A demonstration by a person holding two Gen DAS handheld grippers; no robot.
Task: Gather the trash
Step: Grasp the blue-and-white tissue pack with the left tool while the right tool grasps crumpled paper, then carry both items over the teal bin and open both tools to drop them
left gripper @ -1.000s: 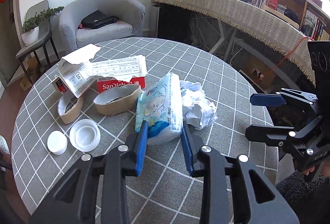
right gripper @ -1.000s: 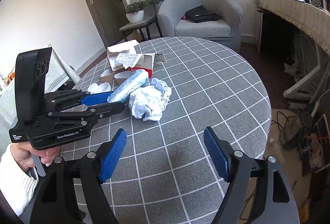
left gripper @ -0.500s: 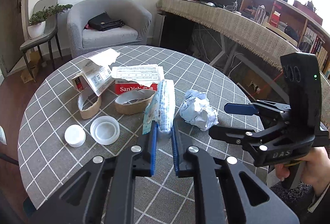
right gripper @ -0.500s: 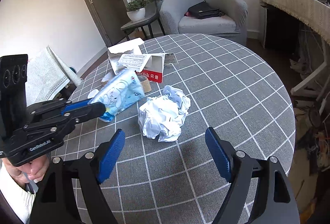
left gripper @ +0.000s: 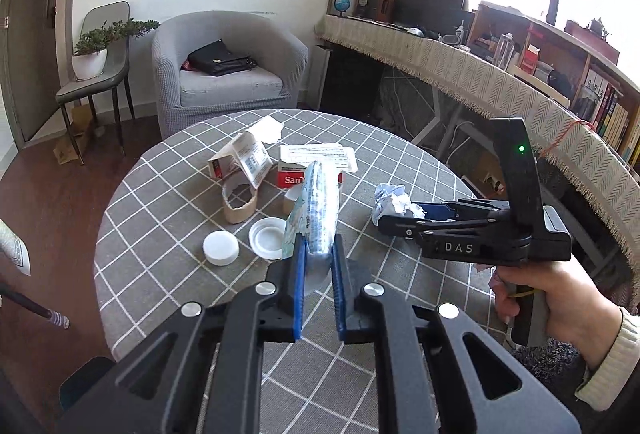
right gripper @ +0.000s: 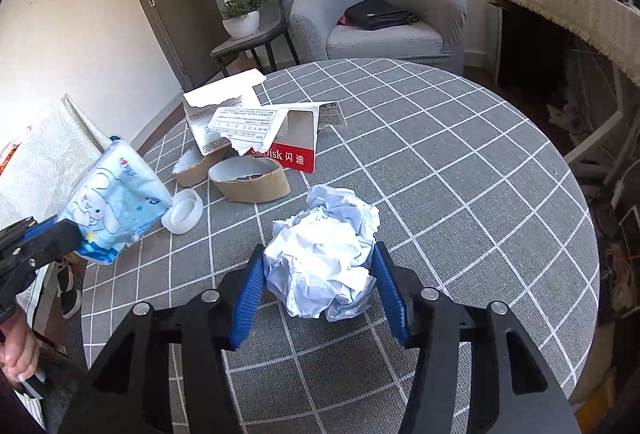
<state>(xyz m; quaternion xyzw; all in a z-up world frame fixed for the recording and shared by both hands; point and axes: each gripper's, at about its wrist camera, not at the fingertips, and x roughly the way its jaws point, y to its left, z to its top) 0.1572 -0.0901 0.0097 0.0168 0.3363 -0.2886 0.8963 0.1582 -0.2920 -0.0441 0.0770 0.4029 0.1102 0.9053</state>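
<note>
On a round table with a grey checked cloth lies trash. My left gripper is shut on a blue and white tissue pack and holds it on edge above the table. The right wrist view shows that pack raised at the far left. My right gripper straddles a crumpled white paper ball that rests on the cloth. Its jaws are closing, and both blue pads touch the ball's sides. In the left wrist view, that gripper reaches in from the right to the ball.
A torn red and white SanDisk box and two brown cardboard rings lie mid-table. Two white lids sit near the left edge. A grey armchair stands beyond the table, and a fringed counter runs along the right.
The left gripper shut on the tissue pack and lifted it off the table, turning it on edge. The right gripper moved forward to the paper ball and its jaws narrowed around it.
</note>
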